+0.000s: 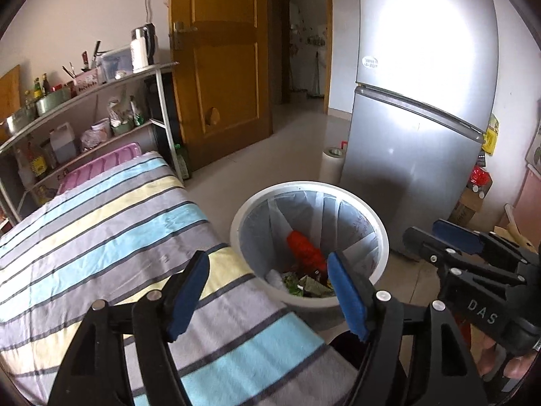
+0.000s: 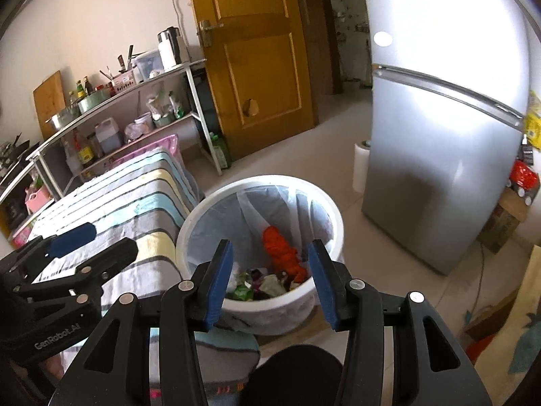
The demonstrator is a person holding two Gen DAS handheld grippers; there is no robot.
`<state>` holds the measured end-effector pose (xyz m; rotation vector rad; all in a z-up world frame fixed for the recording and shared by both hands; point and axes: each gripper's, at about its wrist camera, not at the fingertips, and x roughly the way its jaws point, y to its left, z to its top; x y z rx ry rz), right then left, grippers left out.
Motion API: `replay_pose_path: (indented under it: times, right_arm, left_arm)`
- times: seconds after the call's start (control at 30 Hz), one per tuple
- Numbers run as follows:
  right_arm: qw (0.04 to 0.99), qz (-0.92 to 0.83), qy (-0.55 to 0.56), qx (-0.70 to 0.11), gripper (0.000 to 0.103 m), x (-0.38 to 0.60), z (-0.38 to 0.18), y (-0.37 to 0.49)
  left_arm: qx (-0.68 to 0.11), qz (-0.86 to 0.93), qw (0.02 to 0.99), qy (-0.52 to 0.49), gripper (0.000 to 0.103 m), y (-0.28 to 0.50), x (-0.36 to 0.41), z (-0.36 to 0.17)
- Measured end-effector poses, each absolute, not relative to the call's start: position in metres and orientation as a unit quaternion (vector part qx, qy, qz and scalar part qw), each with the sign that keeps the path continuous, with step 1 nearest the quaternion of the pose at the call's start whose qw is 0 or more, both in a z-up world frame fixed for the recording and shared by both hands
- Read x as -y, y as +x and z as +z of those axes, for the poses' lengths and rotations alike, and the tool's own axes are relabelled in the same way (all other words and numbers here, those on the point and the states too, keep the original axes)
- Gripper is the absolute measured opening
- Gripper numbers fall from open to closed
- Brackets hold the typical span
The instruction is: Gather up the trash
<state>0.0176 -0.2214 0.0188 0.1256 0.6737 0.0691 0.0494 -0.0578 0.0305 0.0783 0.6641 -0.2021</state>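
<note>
Right now both tools hang above the white trash bin (image 2: 260,182), and neither carries anything: the left hand-held gripper (image 1: 267,291) stands wide with only air between its blue pads, and the right hand-held gripper (image 2: 270,280) is spread a little less, also empty. The trash (image 2: 267,282) lies at the bottom of the bin's liner, a heap of green and mixed wrappers with an orange-red bag (image 2: 282,253) leaning above it. The bin stands on the floor, hard against the corner of the striped cloth (image 1: 101,223) covering the counter, with the grey fridge (image 1: 422,118) near behind it. No loose litter shows on the cloth or on the visible floor, so the job looks close to done. The hazards, as I judge them: a finger could catch the thin liner and drag it off the rim, the two tools could knock together since they sit close, or a careless swing could bump the bin.
</note>
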Motion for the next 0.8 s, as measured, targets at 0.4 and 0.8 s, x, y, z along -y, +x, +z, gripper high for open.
replay_pose_path:
  times: [0.4,0.8]
  right_arm:
    - [0.951,0.009,0.050,-0.306,0.047,0.205,0.023,-0.034]
    - [0.952,-0.004,0.056,-0.302,0.047,0.207,0.019,-0.040]
  left_arm:
    - [-0.297,-0.100,0.949,0.032,0.077,0.007,0.053,0.033]
    - [-0.302,-0.102,0.947,0.035,0.077,0.001,0.056,0.029]
